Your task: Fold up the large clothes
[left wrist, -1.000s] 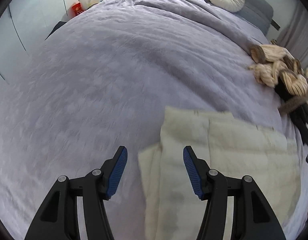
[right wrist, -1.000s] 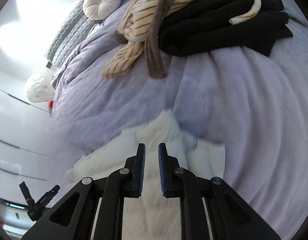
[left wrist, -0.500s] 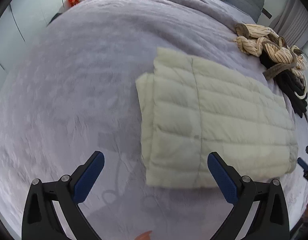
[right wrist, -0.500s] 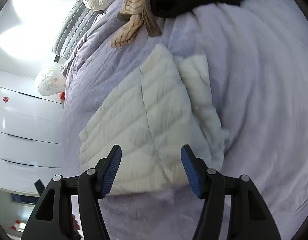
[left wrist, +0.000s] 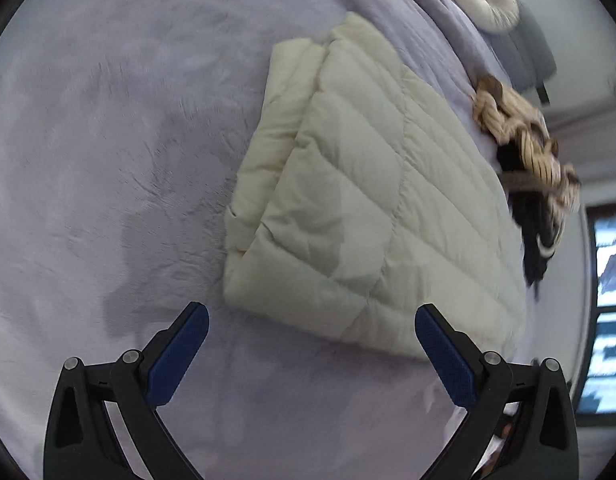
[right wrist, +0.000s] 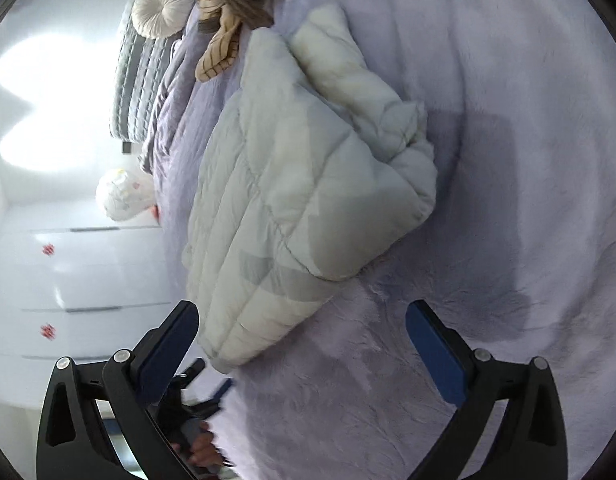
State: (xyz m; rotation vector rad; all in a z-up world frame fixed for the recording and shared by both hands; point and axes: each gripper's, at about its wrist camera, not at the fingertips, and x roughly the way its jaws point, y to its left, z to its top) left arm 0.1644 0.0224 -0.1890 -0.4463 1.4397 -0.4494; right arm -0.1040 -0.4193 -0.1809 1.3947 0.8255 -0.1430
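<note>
A cream quilted puffer jacket (left wrist: 360, 200) lies folded into a thick rectangle on the lilac bedspread (left wrist: 107, 140). My left gripper (left wrist: 312, 354) hangs above its near edge, jaws wide and empty, not touching it. In the right wrist view the same jacket (right wrist: 291, 200) shows a loose sleeve bunched along its right side. My right gripper (right wrist: 301, 348) is still opening, jaws spread wide over the bedspread (right wrist: 508, 160), with only the jacket's near corner below the left finger and nothing gripped. Low in that view, the left gripper (right wrist: 205, 390) shows beside the bed, held by a hand.
A pile of striped beige and black clothes (left wrist: 528, 160) lies beyond the jacket. A round white cushion (right wrist: 161, 6) rests against the grey headboard (right wrist: 135, 80). White drawers (right wrist: 87, 280) and a white bag (right wrist: 123, 192) stand beside the bed. A window (left wrist: 608, 300) is at the right.
Both grippers let go of the jacket, opened wide and drew back from it. The jacket now lies whole and folded in front of them, and both views have rolled.
</note>
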